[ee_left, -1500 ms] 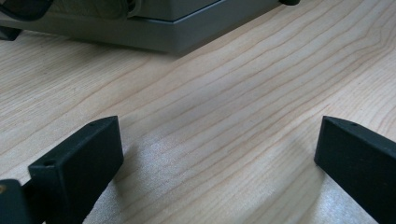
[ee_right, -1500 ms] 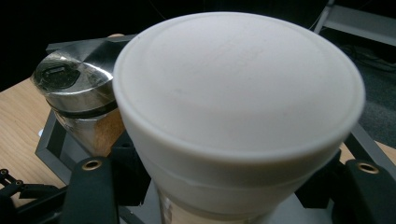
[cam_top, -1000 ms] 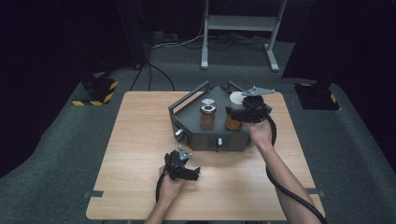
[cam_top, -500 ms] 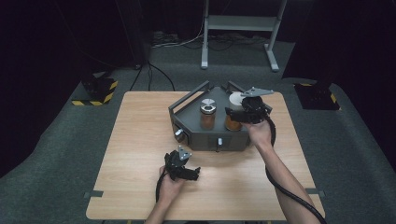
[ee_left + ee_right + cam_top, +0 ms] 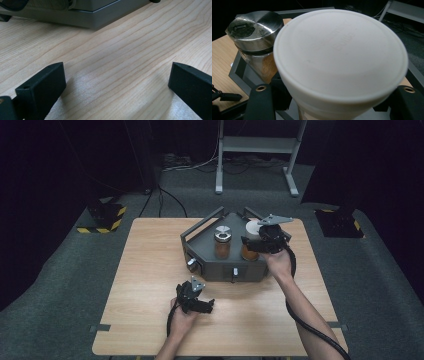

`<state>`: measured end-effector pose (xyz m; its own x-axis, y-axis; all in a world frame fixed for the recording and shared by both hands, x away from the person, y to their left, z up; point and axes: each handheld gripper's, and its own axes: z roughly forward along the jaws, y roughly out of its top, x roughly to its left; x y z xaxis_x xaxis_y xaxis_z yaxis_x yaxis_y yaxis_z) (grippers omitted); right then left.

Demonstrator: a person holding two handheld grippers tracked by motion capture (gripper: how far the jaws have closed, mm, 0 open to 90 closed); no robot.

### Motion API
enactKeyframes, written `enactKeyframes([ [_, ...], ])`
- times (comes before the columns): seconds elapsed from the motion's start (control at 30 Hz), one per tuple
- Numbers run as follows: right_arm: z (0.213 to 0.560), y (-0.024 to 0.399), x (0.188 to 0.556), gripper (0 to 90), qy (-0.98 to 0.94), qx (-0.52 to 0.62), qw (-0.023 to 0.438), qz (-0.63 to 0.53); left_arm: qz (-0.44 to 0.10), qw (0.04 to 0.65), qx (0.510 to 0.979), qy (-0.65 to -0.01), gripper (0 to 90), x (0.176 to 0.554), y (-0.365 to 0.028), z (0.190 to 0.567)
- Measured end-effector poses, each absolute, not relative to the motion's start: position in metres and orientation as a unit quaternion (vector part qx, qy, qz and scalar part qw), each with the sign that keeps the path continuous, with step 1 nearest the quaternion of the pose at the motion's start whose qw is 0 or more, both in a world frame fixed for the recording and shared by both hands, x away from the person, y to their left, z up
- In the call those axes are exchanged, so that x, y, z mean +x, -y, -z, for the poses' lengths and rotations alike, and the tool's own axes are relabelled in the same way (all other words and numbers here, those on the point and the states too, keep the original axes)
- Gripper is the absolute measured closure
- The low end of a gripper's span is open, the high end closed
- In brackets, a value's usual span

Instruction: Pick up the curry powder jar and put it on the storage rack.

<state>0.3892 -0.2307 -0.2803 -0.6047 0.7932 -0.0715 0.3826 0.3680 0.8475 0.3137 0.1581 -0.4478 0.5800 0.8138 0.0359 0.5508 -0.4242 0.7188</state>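
- The high view looked forward and down from above the person's side, taking in the whole bench, the tray and the floor beyond.
- The left claw view sat low, just above the bench, facing the tray base nearby.
- The right claw view looked from very close onto a white lid, a steel-capped jar beside it.
- All three shared the tray and bench.
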Motion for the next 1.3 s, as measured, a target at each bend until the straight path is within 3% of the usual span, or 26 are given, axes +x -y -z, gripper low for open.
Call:
enactKeyframes([
  [0.57,0.280,0.232,0.390,33.9,-0.792,0.372,0.240,-0.421,-0.194,0.340,0.821,-0.415,1.2,0.314,-0.158,0.448],
  [0.87,0.281,0.235,0.391,18.5,-0.795,0.370,0.233,-0.420,-0.197,0.335,0.825,-0.410,1.2,0.314,-0.158,0.447],
  [1.3,0.287,0.257,0.378,15.3,-0.791,0.363,0.232,-0.434,-0.185,0.355,0.808,-0.432,1.2,0.311,-0.157,0.452],
])
